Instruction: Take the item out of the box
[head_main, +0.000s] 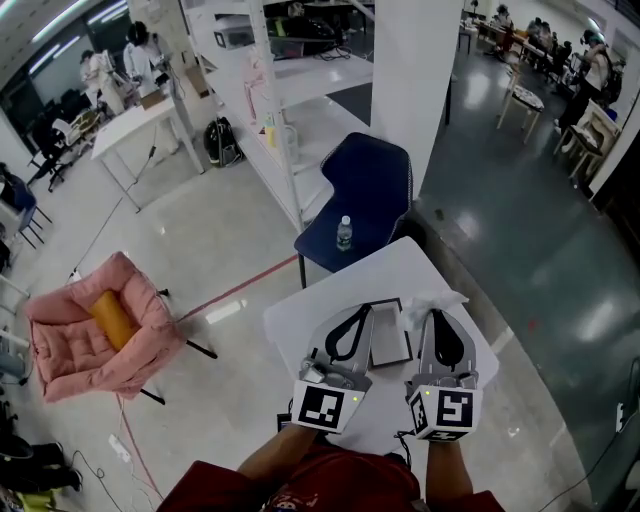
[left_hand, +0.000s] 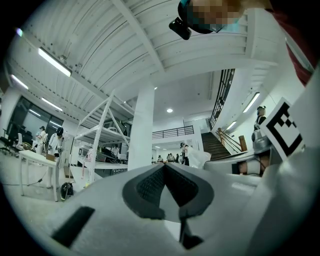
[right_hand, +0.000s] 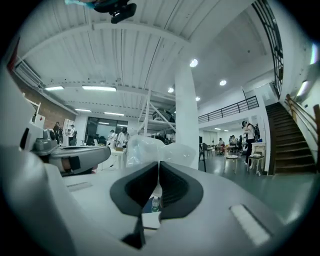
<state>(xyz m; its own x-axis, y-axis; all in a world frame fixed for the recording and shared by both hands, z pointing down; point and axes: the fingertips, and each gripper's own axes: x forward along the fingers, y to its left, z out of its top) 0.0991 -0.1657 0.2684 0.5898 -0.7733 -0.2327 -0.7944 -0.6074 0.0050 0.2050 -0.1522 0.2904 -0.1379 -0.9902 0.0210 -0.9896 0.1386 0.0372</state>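
Observation:
A shallow dark-rimmed box (head_main: 390, 345) lies open on the small white table (head_main: 300, 325), between my two grippers. My right gripper (head_main: 437, 315) is held level above the table's right side, shut on a crumpled clear plastic bag (head_main: 436, 299). In the right gripper view the bag (right_hand: 152, 150) bulges out just past the closed jaws of the right gripper (right_hand: 158, 165). My left gripper (head_main: 360, 312) hovers at the box's left edge, and in the left gripper view the left gripper (left_hand: 164, 166) has its jaws shut with nothing between them. The bag (left_hand: 198, 158) shows there at the right.
A dark blue chair (head_main: 372, 185) with a water bottle (head_main: 344, 233) on its seat stands just beyond the table. A pink padded seat (head_main: 70, 345) holding an orange roll (head_main: 112, 318) is on the left. A white pillar (head_main: 415, 90) and shelving (head_main: 290, 80) rise behind.

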